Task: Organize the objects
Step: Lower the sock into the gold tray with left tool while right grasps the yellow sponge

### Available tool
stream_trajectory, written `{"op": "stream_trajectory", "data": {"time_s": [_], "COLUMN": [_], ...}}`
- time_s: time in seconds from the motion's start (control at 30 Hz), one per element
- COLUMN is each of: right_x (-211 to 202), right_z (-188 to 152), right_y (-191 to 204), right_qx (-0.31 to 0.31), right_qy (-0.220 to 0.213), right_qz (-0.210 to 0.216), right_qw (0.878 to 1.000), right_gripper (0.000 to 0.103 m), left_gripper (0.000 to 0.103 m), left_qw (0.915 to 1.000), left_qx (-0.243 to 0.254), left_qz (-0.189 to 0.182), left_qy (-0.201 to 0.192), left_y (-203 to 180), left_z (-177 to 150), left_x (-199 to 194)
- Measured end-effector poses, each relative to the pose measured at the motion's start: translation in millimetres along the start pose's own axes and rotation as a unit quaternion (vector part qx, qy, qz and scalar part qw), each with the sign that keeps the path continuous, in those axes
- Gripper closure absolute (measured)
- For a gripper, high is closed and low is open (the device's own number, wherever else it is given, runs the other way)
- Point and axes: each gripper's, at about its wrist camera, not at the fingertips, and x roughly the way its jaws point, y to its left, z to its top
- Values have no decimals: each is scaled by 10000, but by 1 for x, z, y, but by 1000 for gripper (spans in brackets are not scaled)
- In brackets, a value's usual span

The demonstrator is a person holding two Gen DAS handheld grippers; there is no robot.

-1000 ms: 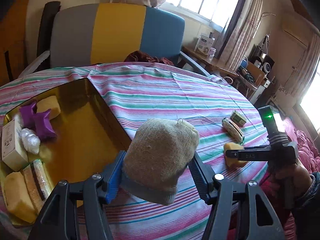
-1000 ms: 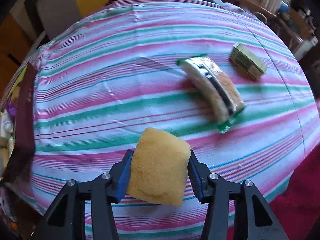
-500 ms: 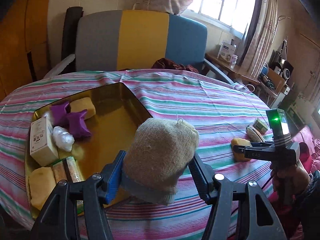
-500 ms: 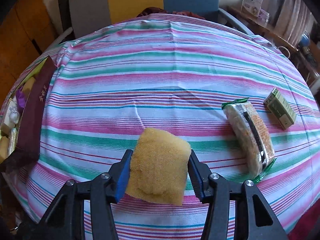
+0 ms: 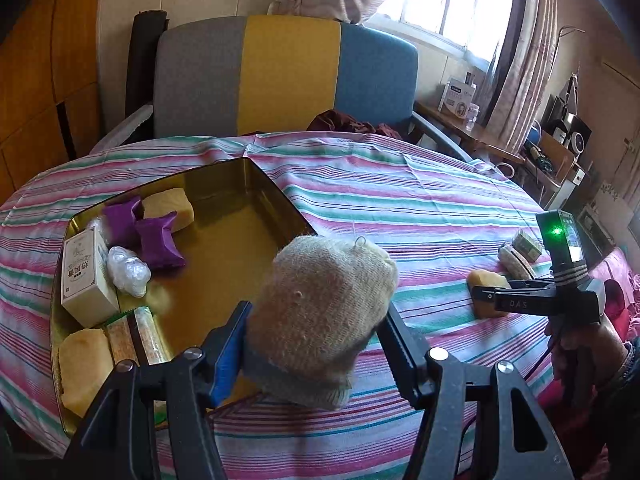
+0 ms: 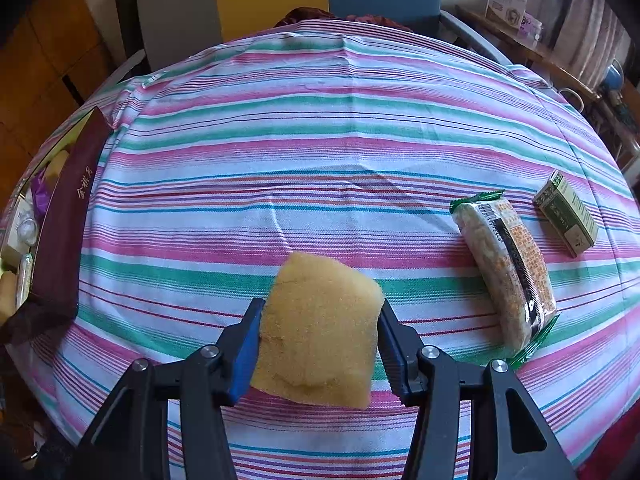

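A beige knitted sock [image 5: 320, 316], rolled into a ball, sits pinched between the jaws of the left gripper [image 5: 316, 340], which are partly open around its bulk and press it from both sides. It hangs just over the near right edge of a gold tin [image 5: 224, 248] on the striped tablecloth [image 5: 400, 200]. The right gripper [image 6: 318, 344] has its jaws closed partway on one yellow sponge [image 6: 316, 328], gripped at both sides above the cloth; the left view shows a hand [image 5: 580, 344] holding that gripper's handle.

Inside the tin the left view shows two more yellow sponges, one at the far end [image 5: 168, 208] and one at the near left corner [image 5: 84, 364], which makes three sponges in all. Also in the tin are two purple packets [image 5: 154, 244] side by side, one white box [image 5: 86, 272], one clear crumpled wrapper [image 5: 128, 270] beside the box, and one wrapped biscuit pack [image 5: 136, 336] next to the near sponge.

On the cloth to the right of the held sponge lie a second wrapped biscuit pack [image 6: 508, 276] and, just beyond it, one small green box [image 6: 568, 214], near each other but apart. One chair [image 5: 280, 76] with grey, yellow and blue panels stands behind the table.
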Motion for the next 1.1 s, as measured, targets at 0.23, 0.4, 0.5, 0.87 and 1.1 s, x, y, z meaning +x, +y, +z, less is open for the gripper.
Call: {"op": "stream_trajectory", "data": {"time_s": [0.23,0.4,0.5,0.87,1.1], "right_x": [0,0,-1,-1,-1], "right_z": [-1,-1,-2,-1,-2], "right_y": [3,4,5,7,7], "right_qx": [-86,-117,-141,-201,-192], "right_qy": [-7,-16,-18,-16,-15], "right_qz": [-52,-79,-97,-152,-151], "right_qw": [9999,9999,9999,9997,9997], "right_gripper": [48,48,48,48,48], "left_gripper": [40,40,40,40,40], "left_qw": [10000,9984,9940,9813,9871], "left_qx": [-60,-527,-1082,-1909,-1473], "left_qz": [-56,-169,-148,185,443], "left_qy": [14,-83,-63,159,442], "left_y": [4,36,70,137,123], "left_z": [0,9,11,-6,23], "left_x": [1,-8,-13,-13,37]}}
